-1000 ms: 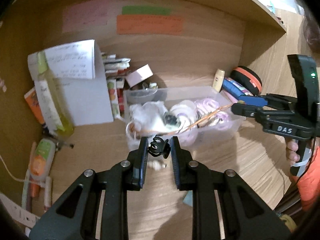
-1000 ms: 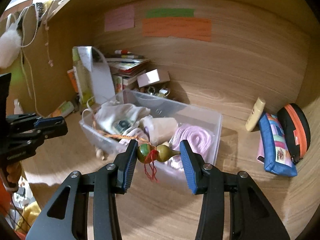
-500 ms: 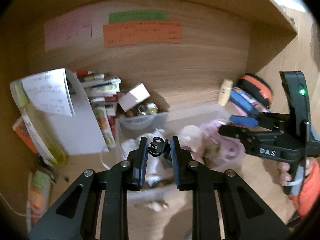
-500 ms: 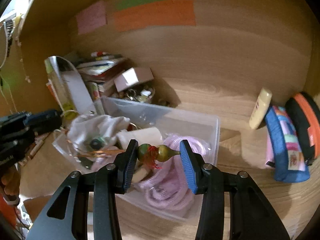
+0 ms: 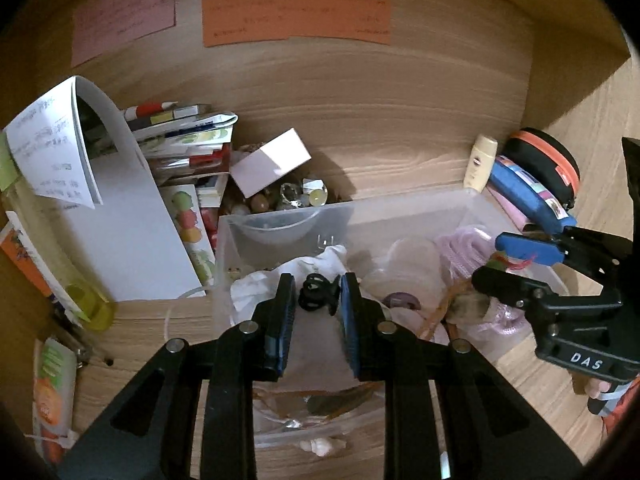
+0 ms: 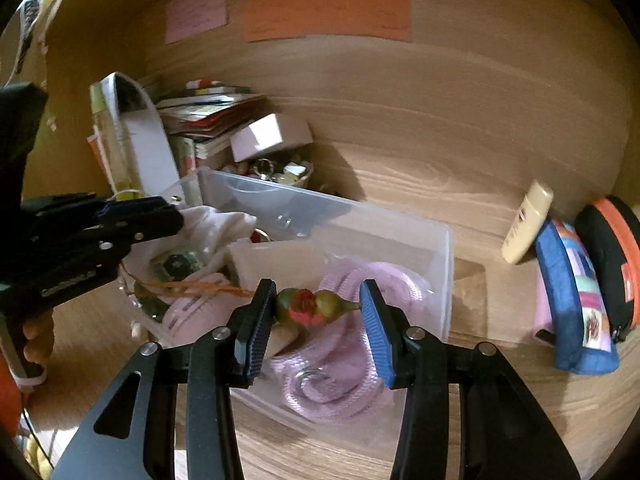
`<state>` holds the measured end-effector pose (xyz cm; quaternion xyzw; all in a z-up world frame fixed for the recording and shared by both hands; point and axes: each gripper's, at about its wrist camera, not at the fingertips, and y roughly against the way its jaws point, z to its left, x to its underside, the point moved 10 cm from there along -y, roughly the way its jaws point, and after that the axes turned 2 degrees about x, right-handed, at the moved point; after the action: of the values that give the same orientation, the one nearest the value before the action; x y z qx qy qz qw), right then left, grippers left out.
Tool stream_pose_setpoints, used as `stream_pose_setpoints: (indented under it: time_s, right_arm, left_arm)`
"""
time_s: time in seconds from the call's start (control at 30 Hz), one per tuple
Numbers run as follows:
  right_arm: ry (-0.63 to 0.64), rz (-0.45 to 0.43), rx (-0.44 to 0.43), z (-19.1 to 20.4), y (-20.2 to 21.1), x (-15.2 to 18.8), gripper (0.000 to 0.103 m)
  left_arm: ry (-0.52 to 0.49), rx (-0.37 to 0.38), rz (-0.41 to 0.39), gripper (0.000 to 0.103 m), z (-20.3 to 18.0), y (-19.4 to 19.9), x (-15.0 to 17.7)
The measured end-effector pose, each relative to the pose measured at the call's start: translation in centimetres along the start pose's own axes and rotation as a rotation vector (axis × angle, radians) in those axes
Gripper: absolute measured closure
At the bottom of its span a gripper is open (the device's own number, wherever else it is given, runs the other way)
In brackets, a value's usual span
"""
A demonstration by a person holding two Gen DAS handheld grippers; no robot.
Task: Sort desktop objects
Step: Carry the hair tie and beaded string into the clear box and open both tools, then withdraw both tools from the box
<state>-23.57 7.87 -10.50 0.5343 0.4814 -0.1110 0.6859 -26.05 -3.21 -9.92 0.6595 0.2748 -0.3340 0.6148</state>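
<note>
My left gripper [image 5: 318, 300] is shut on a small black hair claw clip [image 5: 318, 299] and holds it over the left half of a clear plastic bin [image 5: 400, 210]. My right gripper [image 6: 318, 306] is shut on a green gourd charm [image 6: 316, 306] with a red tassel and an orange cord [image 6: 192, 289], held over the bin's [image 6: 444, 240] right half. The bin holds a white cloth bag [image 6: 224, 220], a pink rope coil [image 6: 344, 360] and a beige pouch [image 6: 276, 256]. The right gripper also shows in the left wrist view [image 5: 516, 264].
A stack of booklets [image 5: 188, 140], a white box [image 5: 270, 166] and a dish of beads [image 5: 292, 196] stand behind the bin. A cream tube [image 6: 526, 222], a blue pouch [image 6: 572, 296] and a black-orange case [image 6: 612, 256] lie to the right. A yellow bottle [image 5: 60, 276] stands at left.
Both grippers have moved forward and now hang over the bin, each still holding its object. The bin looks closer and larger in both views.
</note>
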Motion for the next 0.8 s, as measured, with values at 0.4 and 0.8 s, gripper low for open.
stream_pose_setpoints:
  time_s: [0.4,0.8]
  right_arm:
    - [0.031,-0.102,-0.05,1.8,3.4,-1.6,0.025]
    - [0.147,-0.068,-0.094,7.5,7.6,1.1,0.021]
  left_arm:
    - [-0.039,-0.02,-0.132,0.027,-0.5,6.4,-1.7]
    - [0.005,-0.086,-0.167,0.007,3.8,11.4,0.7]
